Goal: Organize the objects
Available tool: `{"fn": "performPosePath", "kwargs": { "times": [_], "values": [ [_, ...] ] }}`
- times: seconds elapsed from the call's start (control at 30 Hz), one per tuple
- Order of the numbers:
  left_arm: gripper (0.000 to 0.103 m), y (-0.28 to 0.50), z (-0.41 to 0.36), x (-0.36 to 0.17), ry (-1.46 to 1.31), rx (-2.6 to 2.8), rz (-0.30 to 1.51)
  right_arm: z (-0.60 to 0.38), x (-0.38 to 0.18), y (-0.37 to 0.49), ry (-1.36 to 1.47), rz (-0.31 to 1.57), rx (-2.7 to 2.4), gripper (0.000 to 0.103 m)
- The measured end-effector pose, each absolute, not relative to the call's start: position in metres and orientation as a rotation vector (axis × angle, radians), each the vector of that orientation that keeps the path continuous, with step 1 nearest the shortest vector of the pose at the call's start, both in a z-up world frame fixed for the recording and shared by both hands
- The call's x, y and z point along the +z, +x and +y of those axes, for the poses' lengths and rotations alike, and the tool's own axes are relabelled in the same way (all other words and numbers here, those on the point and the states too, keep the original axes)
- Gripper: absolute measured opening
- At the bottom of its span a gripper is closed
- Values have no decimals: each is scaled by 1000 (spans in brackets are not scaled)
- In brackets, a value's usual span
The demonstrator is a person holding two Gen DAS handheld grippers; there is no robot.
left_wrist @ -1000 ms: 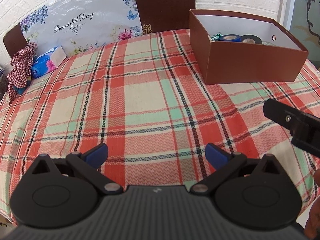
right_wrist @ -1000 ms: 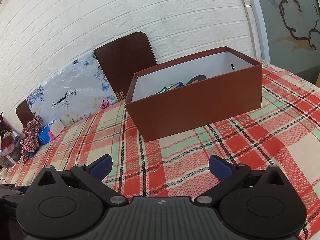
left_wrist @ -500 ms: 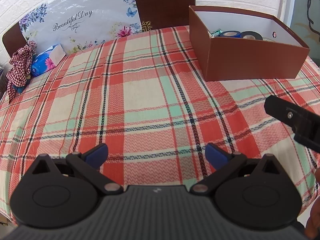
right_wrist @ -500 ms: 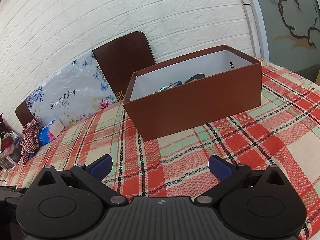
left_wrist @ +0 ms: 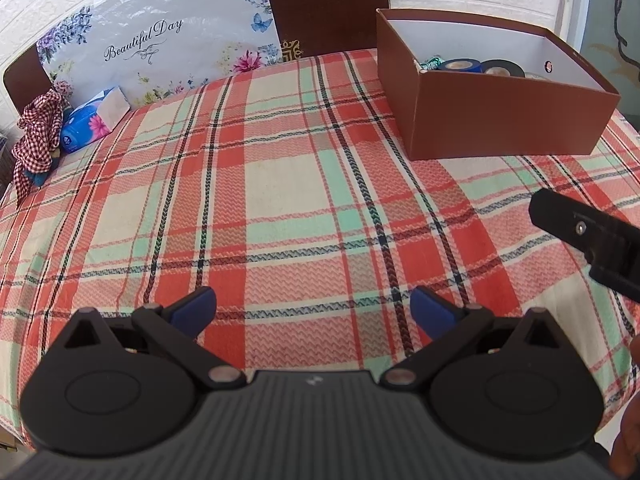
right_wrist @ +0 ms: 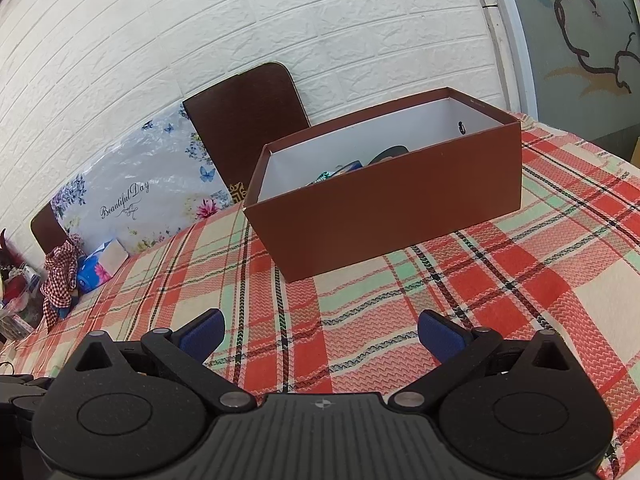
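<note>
A brown box [left_wrist: 500, 120] with a white inside stands at the far right of the plaid tablecloth [left_wrist: 280, 184]. It holds a blue tape roll [left_wrist: 458, 65], a black tape roll [left_wrist: 502, 68] and a green wrapped item [left_wrist: 430, 63]. The box also shows in the right wrist view [right_wrist: 384, 208], ahead of my right gripper. My left gripper [left_wrist: 314, 310] is open and empty above bare cloth. My right gripper [right_wrist: 320, 334] is open and empty; its black body shows at the right edge of the left wrist view [left_wrist: 588, 240].
A blue tissue pack [left_wrist: 94, 120] and a red checked cloth [left_wrist: 38, 136] lie at the far left edge. A flowered plastic bag [left_wrist: 160, 40] and brown chair backs [left_wrist: 328, 0] stand behind the table. A white brick wall [right_wrist: 280, 20] is beyond.
Both grippers have risen and tilted slightly, so the box's contents show more. Both stay open and empty. Nothing on the table has moved.
</note>
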State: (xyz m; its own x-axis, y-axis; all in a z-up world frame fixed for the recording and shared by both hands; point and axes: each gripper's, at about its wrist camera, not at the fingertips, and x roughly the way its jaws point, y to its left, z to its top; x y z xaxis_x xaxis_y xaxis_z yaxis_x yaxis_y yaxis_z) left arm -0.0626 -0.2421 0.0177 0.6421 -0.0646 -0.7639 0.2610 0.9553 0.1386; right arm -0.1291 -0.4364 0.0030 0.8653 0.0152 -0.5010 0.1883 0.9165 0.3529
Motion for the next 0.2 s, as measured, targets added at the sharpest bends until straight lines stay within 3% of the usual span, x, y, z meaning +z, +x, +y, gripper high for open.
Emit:
{"fn": "performPosePath", "kwargs": {
  "times": [0.2],
  "values": [
    [103, -65, -243, 18, 244, -212, 851, -436, 3, -129, 404, 520, -94, 103]
  ]
}}
